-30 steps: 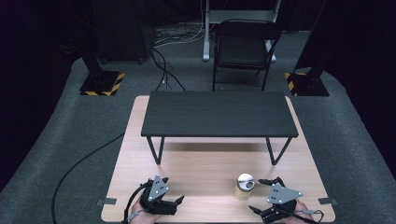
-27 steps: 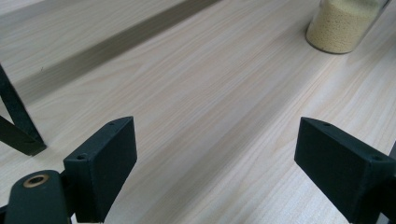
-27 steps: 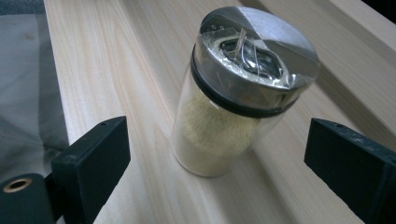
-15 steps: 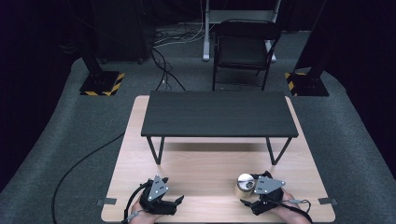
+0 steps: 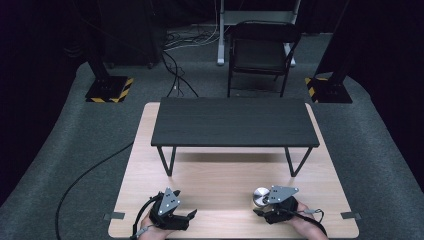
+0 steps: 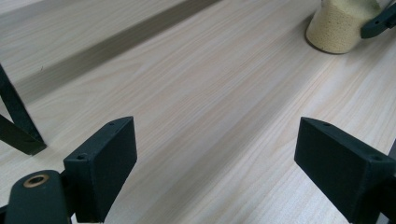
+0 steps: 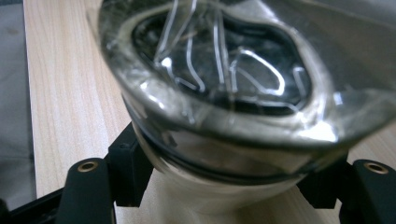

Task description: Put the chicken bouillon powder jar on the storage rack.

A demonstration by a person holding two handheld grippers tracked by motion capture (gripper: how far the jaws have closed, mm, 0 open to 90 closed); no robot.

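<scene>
1. A light wooden surface (image 5: 220,185) was seen from above, standing on grey carpet in a dark room.
2. A low black bench (image 5: 234,122) with thin metal legs was placed across the far half of the surface.
3. A black folding chair (image 5: 261,50) was set on the floor beyond the far edge.
4. The left gripper (image 5: 186,216) was held near the near-left corner of the surface. In the left gripper view (image 6: 215,163) its jaws were spread wide apart, with only bare wood between them.
5. The right gripper (image 5: 261,209) was held near the near edge, toward the right corner, with a grey plate on top.
6. A small jar (image 5: 261,196) with a shiny lid stood on the surface at the right gripper's jaws.
7. In the right gripper view, the jar (image 7: 224,107) was seen close and blurred, sitting between the two jaws with one on each side of it. Whether the jaws were pressed against the glass could not be told.
8. In the left gripper view, the jar (image 6: 341,28) was shown to hold a pale yellow grainy filling.
</scene>
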